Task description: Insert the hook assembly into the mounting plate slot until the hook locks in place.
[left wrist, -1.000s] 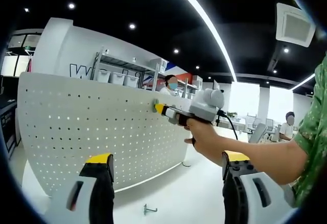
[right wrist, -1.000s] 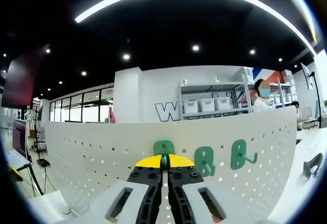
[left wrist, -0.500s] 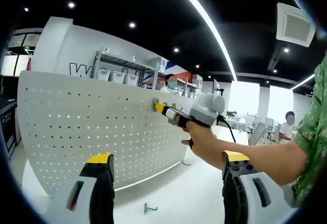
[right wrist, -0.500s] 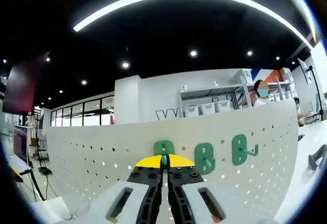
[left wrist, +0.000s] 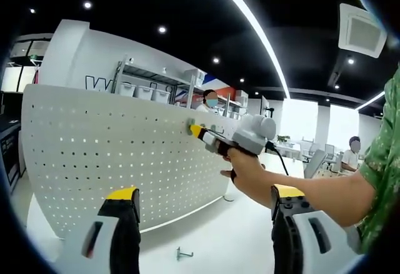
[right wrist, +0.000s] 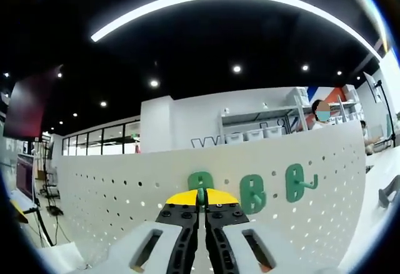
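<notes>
Insertion step: right gripper (right wrist: 201, 200) pinched green plastic hook (right wrist: 200, 183) against white perforated pegboard (right wrist: 125, 186), left gripper (left wrist: 200, 224) spread, idle; next push should seat it till locked.

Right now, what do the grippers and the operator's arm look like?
Left gripper: light grey jaw bodies with black inner faces and yellow tips. Right gripper: same grey, black and yellow build; from the left gripper view it carries a white housing with a black cable. The person's sleeve is green and patterned.
</notes>
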Demonstrator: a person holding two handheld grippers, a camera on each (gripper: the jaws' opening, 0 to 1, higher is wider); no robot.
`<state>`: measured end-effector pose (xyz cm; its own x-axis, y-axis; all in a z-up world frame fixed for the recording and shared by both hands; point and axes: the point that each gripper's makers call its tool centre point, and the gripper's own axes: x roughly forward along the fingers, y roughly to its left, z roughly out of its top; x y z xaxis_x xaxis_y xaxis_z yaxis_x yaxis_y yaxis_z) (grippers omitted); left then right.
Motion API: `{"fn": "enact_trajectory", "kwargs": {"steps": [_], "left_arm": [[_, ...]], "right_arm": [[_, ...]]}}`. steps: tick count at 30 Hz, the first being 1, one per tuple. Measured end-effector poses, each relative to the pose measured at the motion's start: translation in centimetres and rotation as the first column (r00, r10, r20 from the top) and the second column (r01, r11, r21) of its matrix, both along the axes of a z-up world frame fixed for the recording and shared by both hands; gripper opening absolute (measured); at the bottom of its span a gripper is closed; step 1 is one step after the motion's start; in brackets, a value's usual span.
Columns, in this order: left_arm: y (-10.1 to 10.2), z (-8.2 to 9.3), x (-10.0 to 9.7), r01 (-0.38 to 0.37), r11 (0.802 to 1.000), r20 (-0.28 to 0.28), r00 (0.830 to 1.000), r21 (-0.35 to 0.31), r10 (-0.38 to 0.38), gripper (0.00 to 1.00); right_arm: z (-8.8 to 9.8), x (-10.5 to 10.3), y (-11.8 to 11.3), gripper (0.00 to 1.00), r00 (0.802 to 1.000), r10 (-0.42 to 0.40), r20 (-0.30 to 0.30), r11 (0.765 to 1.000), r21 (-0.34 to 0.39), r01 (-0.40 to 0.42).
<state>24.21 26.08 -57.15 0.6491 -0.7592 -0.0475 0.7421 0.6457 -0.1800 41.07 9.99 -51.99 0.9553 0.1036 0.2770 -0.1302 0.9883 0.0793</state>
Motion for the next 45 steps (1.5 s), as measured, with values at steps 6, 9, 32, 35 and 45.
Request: {"fn": "enact_trajectory", "kwargs": {"steps": [6,9,32,35,45], "left_arm": [[0.05,-0.06,0.08,0.000,1.000,-0.001,1.000,-0.001,0.000,0.89],[0.11,-0.15,0.15,-0.001,1.000,-0.003,1.000,0.000,0.001,0.88],[0.10,-0.46,0.29,0.002,1.000,-0.010,1.000,-0.001,-0.002,0.87],[0.09,-0.49,0.26,0.002,1.000,-0.011,1.000,-0.001,-0.002,0.87],[0.14,-0.41,0.22,0.002,1.000,-0.012,1.000,-0.005,-0.002,0.87]], "right_arm": [[-0.28,0.16,0.03,0.00,1.000,-0.002,-0.009,1.000,0.000,0.002],[-0.35,0.24,0.01,0.00,1.000,-0.003,-0.013,1.000,-0.003,0.003],[-0.23,0.50,0.30,0.02,0.995,-0.030,-0.100,0.998,-0.053,0.025],[-0.07,0.55,0.27,0.03,0.995,-0.034,-0.097,0.997,-0.066,0.028],[-0.08,0.66,0.12,0.04,0.995,-0.040,-0.094,0.995,-0.093,0.031]]}}
